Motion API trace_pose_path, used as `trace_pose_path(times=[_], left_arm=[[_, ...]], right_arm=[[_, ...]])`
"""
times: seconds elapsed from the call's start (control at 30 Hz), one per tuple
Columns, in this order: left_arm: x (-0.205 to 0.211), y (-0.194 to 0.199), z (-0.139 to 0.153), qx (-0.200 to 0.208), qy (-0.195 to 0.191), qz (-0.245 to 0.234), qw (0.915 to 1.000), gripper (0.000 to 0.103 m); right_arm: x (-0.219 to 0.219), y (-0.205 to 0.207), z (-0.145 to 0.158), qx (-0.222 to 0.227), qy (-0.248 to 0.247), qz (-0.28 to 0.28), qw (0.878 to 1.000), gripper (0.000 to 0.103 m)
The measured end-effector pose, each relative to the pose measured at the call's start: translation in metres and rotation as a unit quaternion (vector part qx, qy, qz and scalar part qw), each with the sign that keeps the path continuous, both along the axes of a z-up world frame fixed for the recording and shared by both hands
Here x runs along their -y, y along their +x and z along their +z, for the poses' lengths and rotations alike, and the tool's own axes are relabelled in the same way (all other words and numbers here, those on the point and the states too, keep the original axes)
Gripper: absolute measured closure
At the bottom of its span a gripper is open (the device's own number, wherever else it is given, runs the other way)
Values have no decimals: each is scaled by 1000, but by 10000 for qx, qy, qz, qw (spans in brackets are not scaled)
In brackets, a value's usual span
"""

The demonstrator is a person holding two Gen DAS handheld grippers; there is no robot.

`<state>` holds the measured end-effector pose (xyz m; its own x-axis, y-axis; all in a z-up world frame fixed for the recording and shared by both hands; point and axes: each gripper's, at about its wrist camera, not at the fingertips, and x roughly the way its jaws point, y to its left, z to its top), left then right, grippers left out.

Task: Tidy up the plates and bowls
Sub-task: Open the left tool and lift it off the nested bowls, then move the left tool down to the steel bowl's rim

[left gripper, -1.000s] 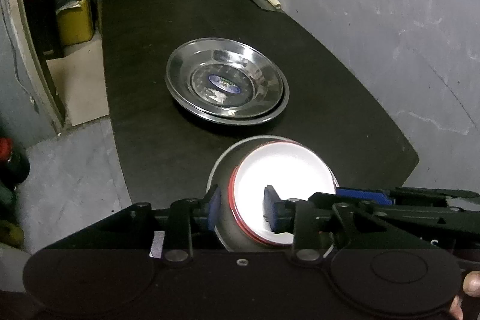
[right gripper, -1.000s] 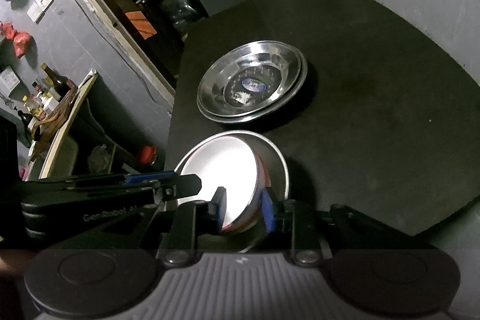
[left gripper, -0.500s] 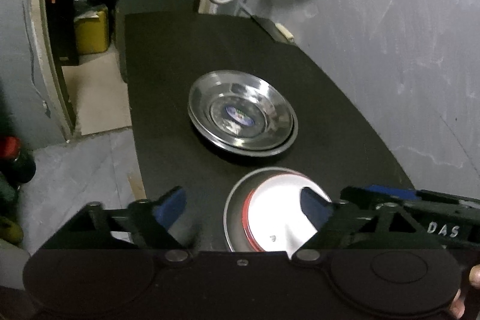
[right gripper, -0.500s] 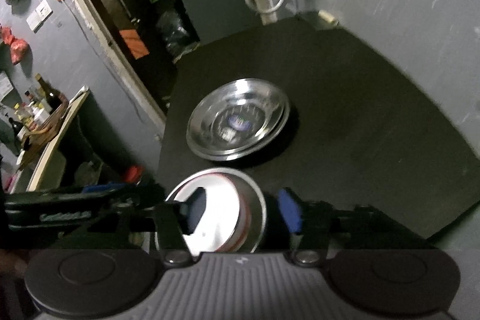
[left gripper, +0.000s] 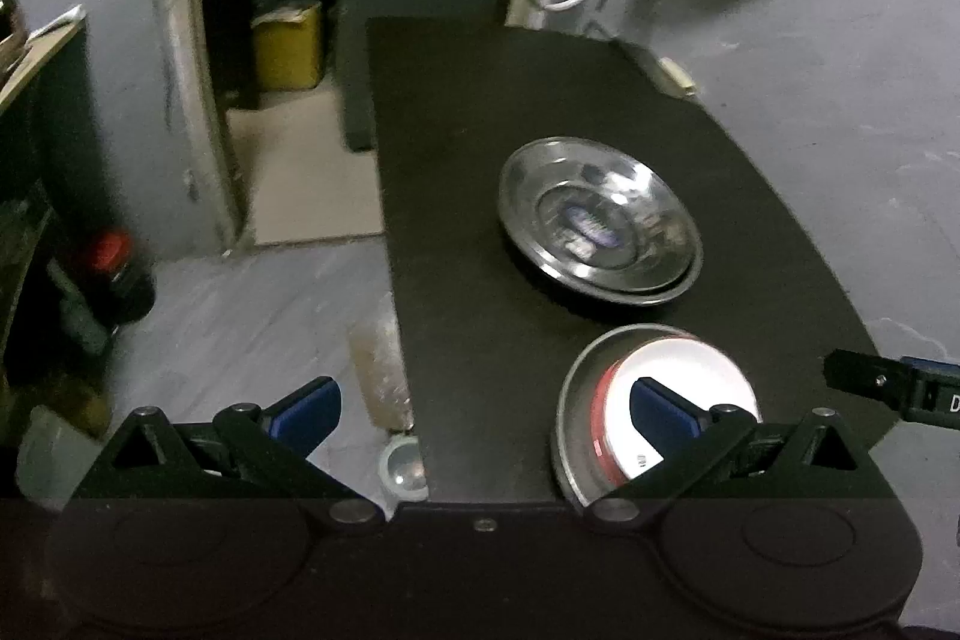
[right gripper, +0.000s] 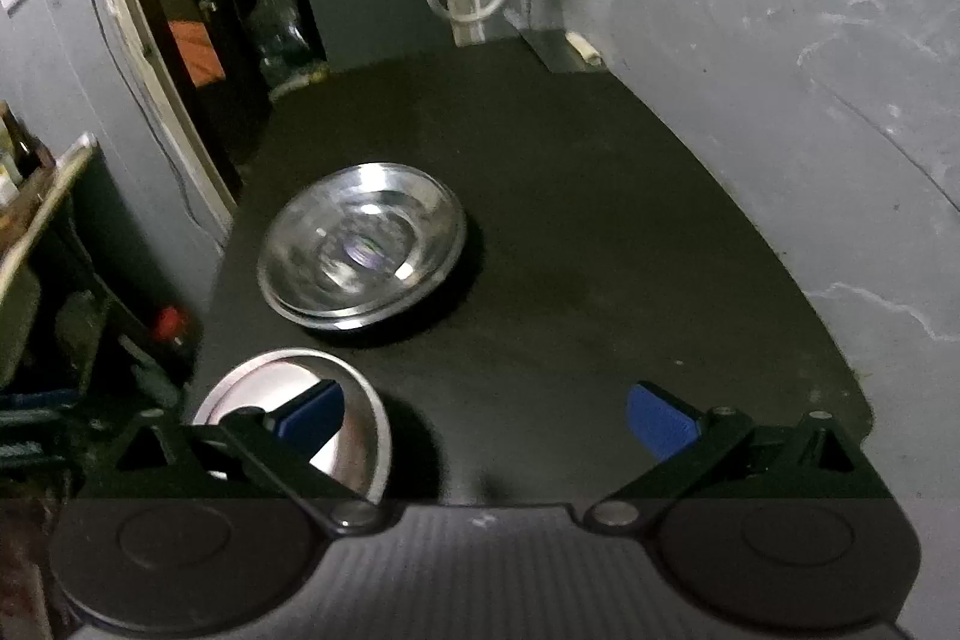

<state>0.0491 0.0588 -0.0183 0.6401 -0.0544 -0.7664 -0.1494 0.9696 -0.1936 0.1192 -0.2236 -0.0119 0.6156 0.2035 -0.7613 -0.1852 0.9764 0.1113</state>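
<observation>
Both hand-held grippers, left (left gripper: 483,409) and right (right gripper: 486,412), just sprung wide and empty off the nested bowls (left gripper: 654,415) at the surface (right gripper: 600,220) edge beside the plates (left gripper: 600,220); probably light, stiff, slippery, best pinched at the rim.

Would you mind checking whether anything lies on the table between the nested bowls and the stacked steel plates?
Nothing visible does: only bare black table separates the nested bowls from the stacked steel plates.
</observation>
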Motion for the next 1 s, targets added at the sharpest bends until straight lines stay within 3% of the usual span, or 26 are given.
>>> trace_pose_path(times=[0.23,0.53,0.73,1.0], left_arm=[[5,2,7,-431,275,460,9976,1],[20,3,9,-1041,619,613,9907,1],[14,2,14,-1225,653,701,9878,1],[7,8,22,-1203,732,109,9900,1]], right_arm=[[7,25,-10,-348,-215,627,9972,0],[-4,35,-24,-619,-308,1525,9859,0],[-8,32,-24,-737,-345,1641,9831,0],[-10,35,-19,-718,-305,1315,9882,0]])
